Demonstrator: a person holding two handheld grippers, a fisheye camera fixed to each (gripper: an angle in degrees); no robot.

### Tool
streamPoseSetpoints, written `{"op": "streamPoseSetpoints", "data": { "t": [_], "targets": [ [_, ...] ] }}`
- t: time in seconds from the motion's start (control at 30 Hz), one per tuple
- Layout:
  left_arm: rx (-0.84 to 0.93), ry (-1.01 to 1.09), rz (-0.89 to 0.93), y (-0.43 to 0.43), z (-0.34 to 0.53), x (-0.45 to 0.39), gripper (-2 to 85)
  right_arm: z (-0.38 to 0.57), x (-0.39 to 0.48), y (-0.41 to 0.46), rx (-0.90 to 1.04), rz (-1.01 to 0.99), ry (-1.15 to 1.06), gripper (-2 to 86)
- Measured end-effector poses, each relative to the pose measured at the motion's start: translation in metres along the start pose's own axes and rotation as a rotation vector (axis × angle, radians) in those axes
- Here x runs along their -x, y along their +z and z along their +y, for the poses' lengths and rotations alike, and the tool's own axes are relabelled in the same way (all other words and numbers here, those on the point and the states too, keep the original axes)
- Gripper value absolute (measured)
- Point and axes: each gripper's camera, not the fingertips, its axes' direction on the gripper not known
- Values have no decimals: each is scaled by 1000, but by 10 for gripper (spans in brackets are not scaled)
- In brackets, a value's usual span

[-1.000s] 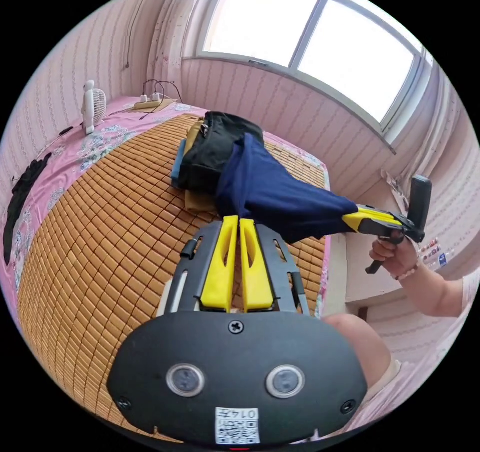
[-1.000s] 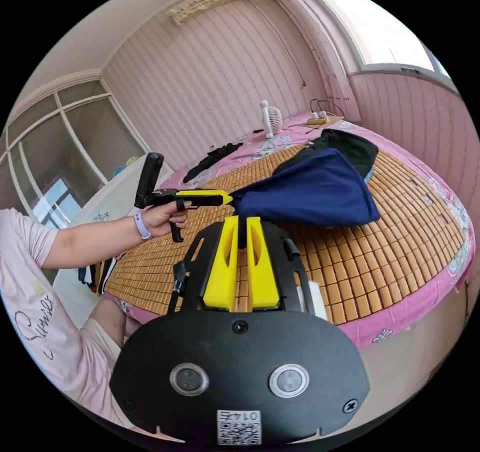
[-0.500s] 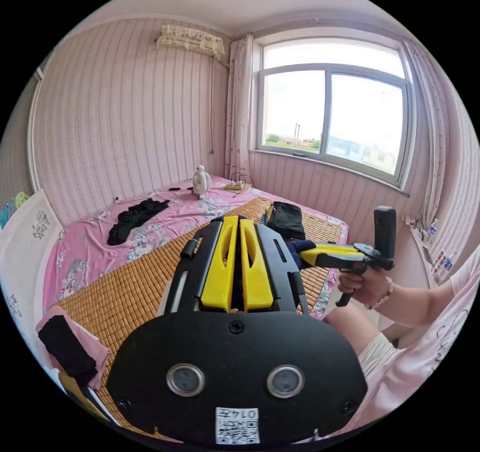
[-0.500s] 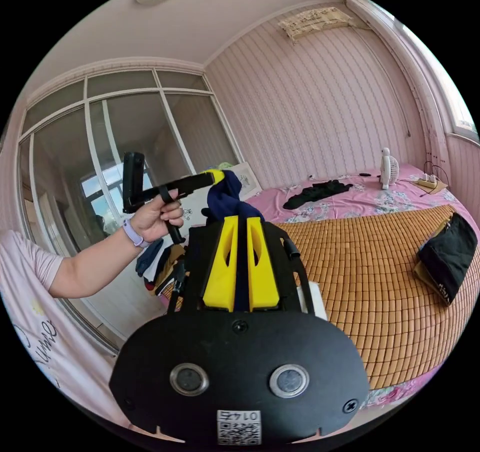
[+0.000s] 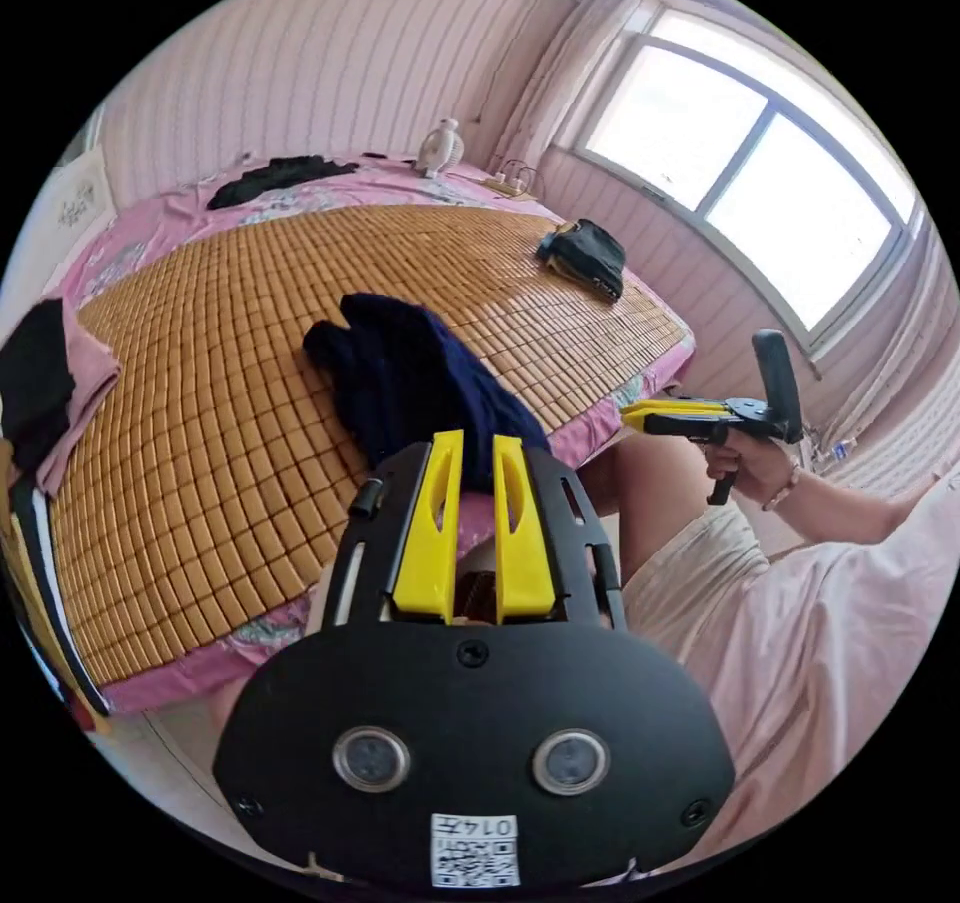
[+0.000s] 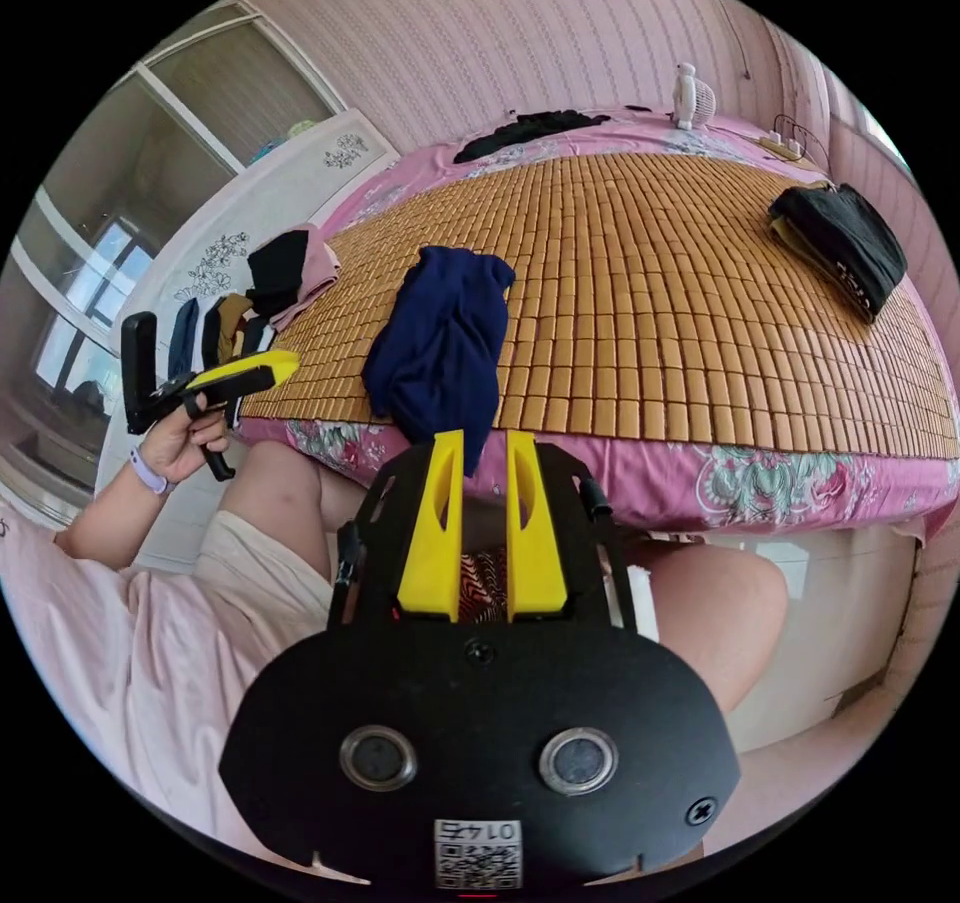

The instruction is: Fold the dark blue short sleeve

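The dark blue short sleeve shirt [image 5: 415, 383] lies crumpled in a heap on the bamboo mat [image 5: 250, 323] near the bed's front edge. In the right gripper view the shirt [image 6: 440, 343] has one end hanging over the pink sheet's edge. My left gripper [image 5: 470, 443] is open just short of the shirt's near end, holding nothing. My right gripper [image 6: 485, 443] is open too, its tips close to the hanging end. Each gripper appears in the other's view, held in a hand off the bed: the right gripper [image 5: 650, 415] and the left gripper [image 6: 262, 368].
A folded black stack [image 6: 840, 233] lies at the mat's far right. A black garment [image 6: 530, 128] and a small white fan [image 6: 690, 93] sit at the back on the pink sheet. More clothes [image 6: 280, 273] are piled at the left. The person's knees are under the grippers.
Both grippers held the shirt up between them; now they have let go and opened. The shirt lies in a heap on the mat, and both hands are back by the bed's edge.
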Motion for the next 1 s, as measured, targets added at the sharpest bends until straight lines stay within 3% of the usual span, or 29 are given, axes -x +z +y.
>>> {"op": "streamPoseSetpoints", "data": {
  "t": [0.17, 0.33, 0.4, 0.5, 0.67, 0.8, 1.0],
  "targets": [
    [28, -184, -61, -12, 64, 56, 57, -28, 22, 32, 49, -23, -100, 87],
    [48, -239, -93, -3, 79, 81, 66, -70, 68, 94, 128, -122, -160, 174],
    [58, -239, -95, 2, 78, 86, 70, -83, 74, 113, 164, -169, -140, 164],
    [64, -240, -99, 7, 74, 96, 76, -101, 69, 134, 204, -149, -103, 62],
    [56, -212, -139, 10, 66, 111, 104, -114, 18, 83, 61, -228, -66, 18],
    [64, -180, -161, 26, 56, 119, 116, -98, -68, 12, -120, -205, 124, 13],
    [225, -126, -179, 70, 44, 124, 44, -65, -125, -8, -96, -73, 240, 8]
  ]
}}
